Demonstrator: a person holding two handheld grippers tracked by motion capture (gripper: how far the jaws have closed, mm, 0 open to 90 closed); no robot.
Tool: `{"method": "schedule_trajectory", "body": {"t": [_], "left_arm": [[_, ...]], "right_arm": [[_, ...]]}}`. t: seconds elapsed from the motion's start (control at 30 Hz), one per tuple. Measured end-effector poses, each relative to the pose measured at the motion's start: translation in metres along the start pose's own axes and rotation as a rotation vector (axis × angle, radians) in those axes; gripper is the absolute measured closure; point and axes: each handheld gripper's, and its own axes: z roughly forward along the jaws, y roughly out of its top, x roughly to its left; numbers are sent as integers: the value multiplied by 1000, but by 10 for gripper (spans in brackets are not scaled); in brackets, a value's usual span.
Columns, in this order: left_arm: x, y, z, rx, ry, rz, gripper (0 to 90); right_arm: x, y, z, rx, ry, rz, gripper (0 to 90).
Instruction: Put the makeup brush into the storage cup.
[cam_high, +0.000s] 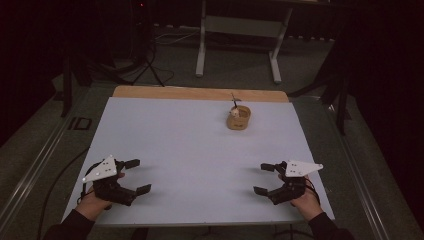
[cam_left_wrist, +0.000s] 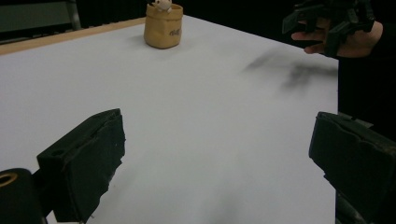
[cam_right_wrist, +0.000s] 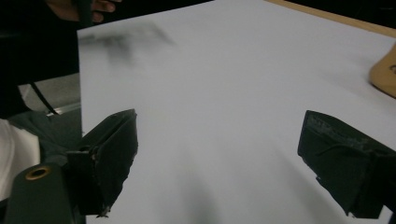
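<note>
We are holding both tongs low at the near edge of the white table — the left gripper and the right gripper, each with jaws gaping wide and empty — while the tan pouch is standing well beyond them, nearer the right one, by the far edge

In the right gripper view, the small tan fabric basket is cut off by the picture's right edge, so just a curved piece shows. In the high view, the little white thing inside the basket is too small to tell. In the left gripper view, the top edge cuts it off.
</note>
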Motion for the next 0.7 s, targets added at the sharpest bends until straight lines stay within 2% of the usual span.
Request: {"method": "schedule_trajectory", "body": {"t": [0.27,0.47,0.6,0.7], "left_arm": [[3,-7,-11,-21,10,-2,37],[4,-13,-15,-26,-1,3,37],[3,-16,-15,-29,-3,23,38],[2,-20,-14,-27,-18,25,38]], "right_arm": [[3,-4,-8,-7,-2,-9,124],[2,-10,-14,-10,-18,8,124],[2,-11,-16,-15,-22,9,124],[2,-14,-19,-21,-25,18,124]]}}
